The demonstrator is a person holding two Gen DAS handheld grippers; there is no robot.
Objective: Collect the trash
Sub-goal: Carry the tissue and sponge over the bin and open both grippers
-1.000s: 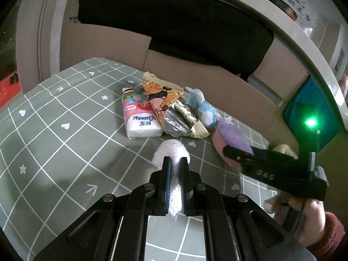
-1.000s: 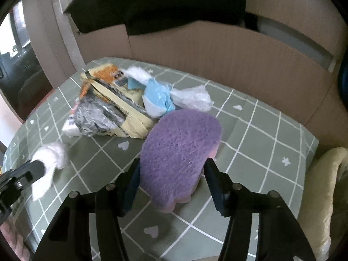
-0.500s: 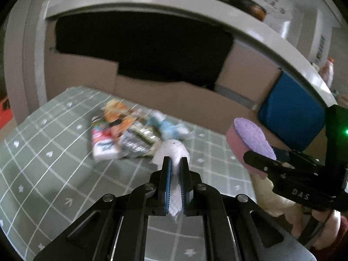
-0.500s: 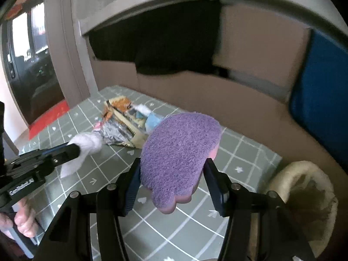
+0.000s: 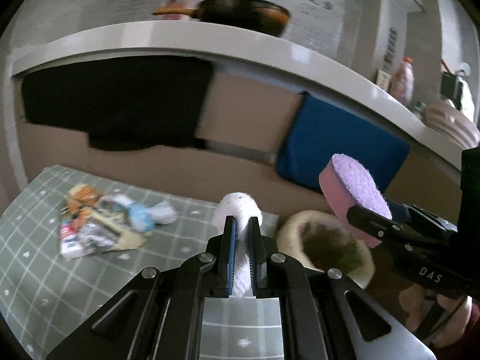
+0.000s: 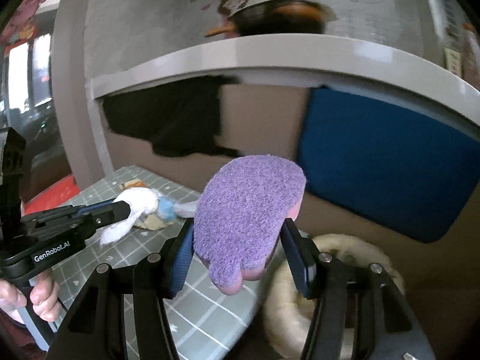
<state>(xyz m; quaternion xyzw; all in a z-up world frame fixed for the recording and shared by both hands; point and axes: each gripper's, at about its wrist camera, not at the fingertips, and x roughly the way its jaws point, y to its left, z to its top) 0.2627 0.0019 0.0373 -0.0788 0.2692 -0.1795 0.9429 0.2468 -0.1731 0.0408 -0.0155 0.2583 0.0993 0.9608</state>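
A: What did the left tool have?
B: It was clamped nearly shut on a white wad of tissue, which bulged out past the tips and hung above the worktop with its green grid cloth.

A: And the right tool?
B: Its jaws stood wide, pressed on both sides of a purple scouring sponge with a pink underside. In the left wrist view the sponge was held up in the air over a cream, soft-rimmed basket just beside the worktop's edge.

A: Where was the other trash?
B: A heap of wrappers and a crumpled blue-and-white bag lay on the cloth, well apart from the left tool. Behind stood a brown panel with a blue cushion, under a pale shelf carrying a dark pan.

A: Any hands?
B: A hand gripped the left tool's handle in the right wrist view.
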